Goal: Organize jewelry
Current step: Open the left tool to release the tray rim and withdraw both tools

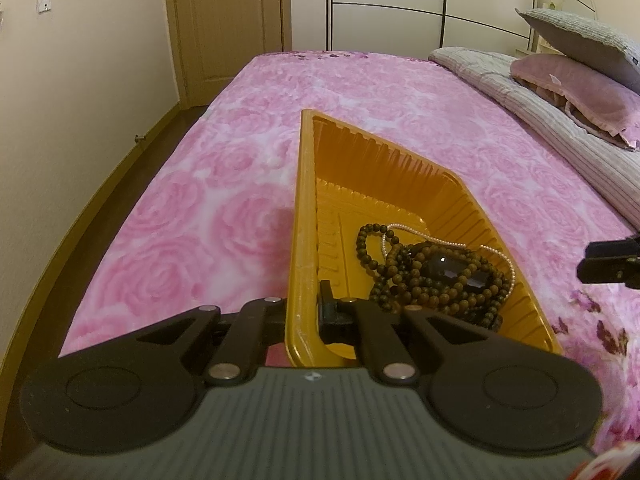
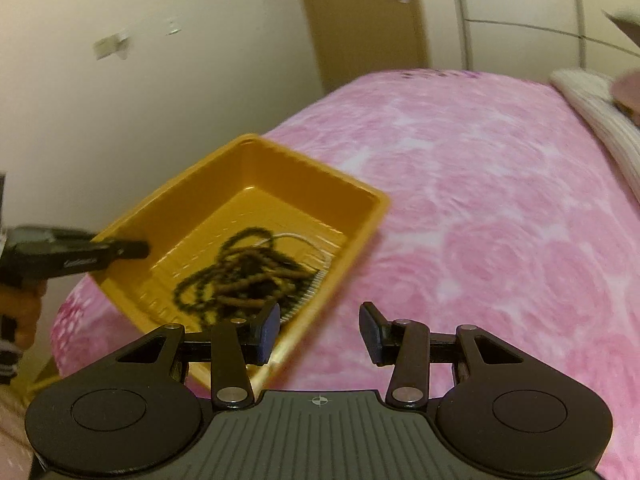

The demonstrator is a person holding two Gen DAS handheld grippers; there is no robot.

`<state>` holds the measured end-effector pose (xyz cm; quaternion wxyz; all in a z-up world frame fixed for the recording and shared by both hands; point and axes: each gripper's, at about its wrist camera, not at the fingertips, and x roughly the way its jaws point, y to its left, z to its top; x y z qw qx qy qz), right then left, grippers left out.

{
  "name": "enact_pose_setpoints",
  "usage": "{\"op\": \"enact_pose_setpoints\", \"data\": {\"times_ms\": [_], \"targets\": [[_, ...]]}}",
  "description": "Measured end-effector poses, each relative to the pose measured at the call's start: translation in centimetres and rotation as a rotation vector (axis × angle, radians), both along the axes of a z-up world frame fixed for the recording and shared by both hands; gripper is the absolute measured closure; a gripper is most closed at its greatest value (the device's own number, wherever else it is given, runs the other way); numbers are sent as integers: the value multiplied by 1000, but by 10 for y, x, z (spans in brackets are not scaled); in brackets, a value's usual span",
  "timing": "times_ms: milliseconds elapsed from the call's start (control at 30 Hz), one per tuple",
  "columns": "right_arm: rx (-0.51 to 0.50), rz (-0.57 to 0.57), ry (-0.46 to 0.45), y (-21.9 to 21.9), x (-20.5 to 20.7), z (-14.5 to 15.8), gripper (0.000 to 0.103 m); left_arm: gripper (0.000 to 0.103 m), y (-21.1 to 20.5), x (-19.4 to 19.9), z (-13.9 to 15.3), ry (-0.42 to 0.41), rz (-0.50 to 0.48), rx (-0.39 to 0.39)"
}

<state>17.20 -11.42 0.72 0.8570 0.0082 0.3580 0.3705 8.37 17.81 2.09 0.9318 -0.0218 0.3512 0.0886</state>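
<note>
The left gripper (image 1: 304, 312) is seen pressed together on the near-left rim of the orange tray (image 1: 308, 216), one finger outside the wall and one inside, and the tray appears to be lifted and tilted above the bed (image 1: 192, 208). The right gripper (image 2: 320, 332) is held spread and empty, just beside the tray's near corner, over the pink cover. Inside the tray a tangle of jewelry is gathered toward the lower end — dark wooden bead strands (image 1: 424, 280), a thin pearl chain (image 1: 404, 232) looped across them, and a glossy black piece (image 1: 452, 270) lying on top. The tray is judged light, thin and somewhat flexible, so a pinch on the rim near a corner is likely to hold best. The strands are judged limp and prone to snagging on each other; they would be better taken at a free loop — the pearl chain gently, since it looks the most delicate.
</note>
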Motion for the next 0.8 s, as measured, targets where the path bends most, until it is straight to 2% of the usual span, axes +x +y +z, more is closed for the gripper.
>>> {"op": "enact_pose_setpoints", "data": {"times_ms": [233,333,467,800], "targets": [[6,-74,51,-21,-1,-9,59,93,12,-2,-8,9,29,-55],[12,-98,67,-21,-3,-12,59,72,20,-5,-11,-6,53,-80],[9,-117,83,-22,-6,-17,59,71,33,-10,-11,-26,93,-122],[38,-171,148,-24,-18,-28,58,67,35,-31,5,-101,126,-131]]}}
